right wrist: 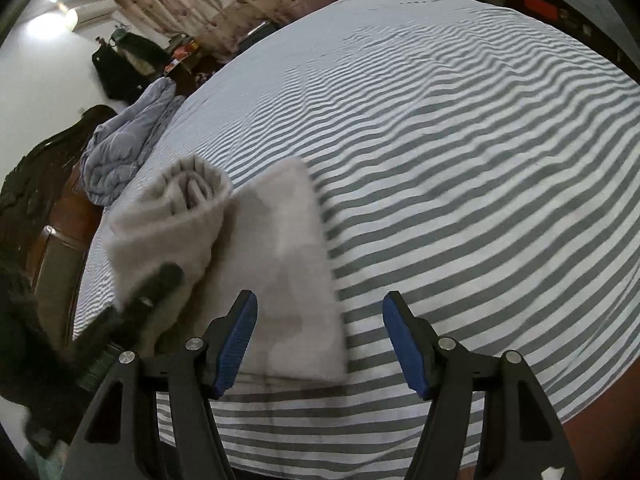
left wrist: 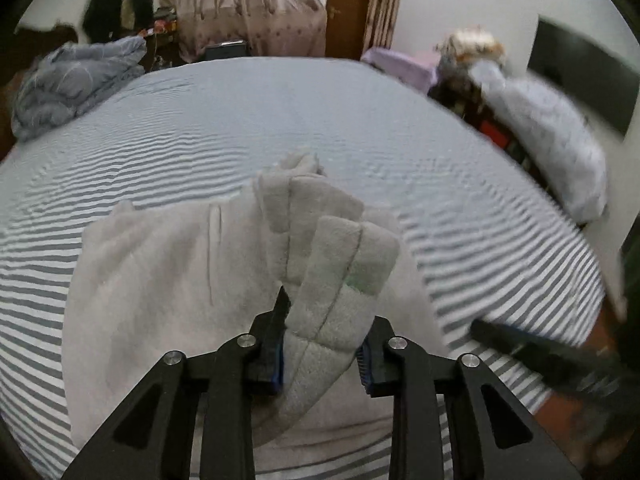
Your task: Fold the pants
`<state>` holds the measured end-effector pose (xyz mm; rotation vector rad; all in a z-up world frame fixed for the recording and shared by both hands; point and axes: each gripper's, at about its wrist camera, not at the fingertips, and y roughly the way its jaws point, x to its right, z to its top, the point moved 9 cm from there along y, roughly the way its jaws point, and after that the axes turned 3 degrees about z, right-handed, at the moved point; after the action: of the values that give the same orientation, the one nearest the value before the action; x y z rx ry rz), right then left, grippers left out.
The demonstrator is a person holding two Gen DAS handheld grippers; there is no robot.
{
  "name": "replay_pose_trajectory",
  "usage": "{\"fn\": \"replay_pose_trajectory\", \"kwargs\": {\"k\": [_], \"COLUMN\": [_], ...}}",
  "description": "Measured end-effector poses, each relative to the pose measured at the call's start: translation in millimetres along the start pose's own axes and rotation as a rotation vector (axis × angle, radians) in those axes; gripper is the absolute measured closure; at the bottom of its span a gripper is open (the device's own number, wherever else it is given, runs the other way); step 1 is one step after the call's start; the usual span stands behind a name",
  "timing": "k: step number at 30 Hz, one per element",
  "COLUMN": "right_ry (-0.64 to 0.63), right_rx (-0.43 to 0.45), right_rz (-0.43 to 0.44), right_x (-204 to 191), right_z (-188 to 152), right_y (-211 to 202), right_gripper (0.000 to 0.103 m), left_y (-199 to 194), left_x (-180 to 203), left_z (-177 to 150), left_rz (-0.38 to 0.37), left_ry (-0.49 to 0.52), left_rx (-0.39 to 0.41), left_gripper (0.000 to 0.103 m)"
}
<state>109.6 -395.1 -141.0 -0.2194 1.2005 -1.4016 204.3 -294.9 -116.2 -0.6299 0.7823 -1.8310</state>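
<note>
Your soft, pale-grey fleece pants (left wrist: 160, 300) lie partly folded on the grey-and-white striped bed sheet (left wrist: 280, 120). They look thick, limp and light, so take bunched layers at a folded edge. Your left gripper (left wrist: 324, 344) clamps a stacked fold; your right gripper (right wrist: 320, 340) stands wide and empty. Blur hides the hems.

The near end of the pants (left wrist: 152, 280) is cut off behind the left gripper (left wrist: 324, 344) at the bed's (left wrist: 480, 240) near edge. In the right wrist view the left gripper (right wrist: 160, 280) is blurred, its fingertips buried in the bunched cloth. The pillow (left wrist: 552, 140) past the bed's right edge is smeared. Items beyond the far edge are too blurred to identify.
</note>
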Motion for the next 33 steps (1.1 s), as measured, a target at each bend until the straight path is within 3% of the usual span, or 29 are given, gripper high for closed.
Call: {"fn": "replay_pose_trajectory", "kwargs": {"k": [5,10,14,18,25,31,33], "right_ry": [0.027,0.031,0.041,0.033,-0.023,-0.033,-0.029], "right_rx": [0.01,0.009,-0.004,-0.037,-0.111,-0.177,-0.2], "right_rz": [0.028,0.077,0.179,0.288,0.348,0.37,0.378], "right_x": [12,4,-10,-37,-80,-97,-101], "right_z": [2,1,-2,-6,-15,-8,-5], "right_y": [-3,-4,-6,0,23,56,68], "right_gripper": [0.039,0.039,0.038,0.035,0.035,0.036,0.041], "left_y": [5,-25,-55,-78,-71,-52,-46], "left_x": [21,34,18,-38,-132,-168,-176], "left_z": [-21,-29,-36,-42,-41,-55,-60], "left_rz": [0.007,-0.109,-0.19,-0.145,0.032,0.089,0.1], "left_ry": [0.085,0.139,0.124,0.048,-0.106,-0.151,-0.154], "left_rx": [-0.03,-0.001,0.007,0.03,0.029,-0.003,-0.015], "left_gripper": [0.038,0.031,0.028,0.027,0.027,0.027,0.027]}}
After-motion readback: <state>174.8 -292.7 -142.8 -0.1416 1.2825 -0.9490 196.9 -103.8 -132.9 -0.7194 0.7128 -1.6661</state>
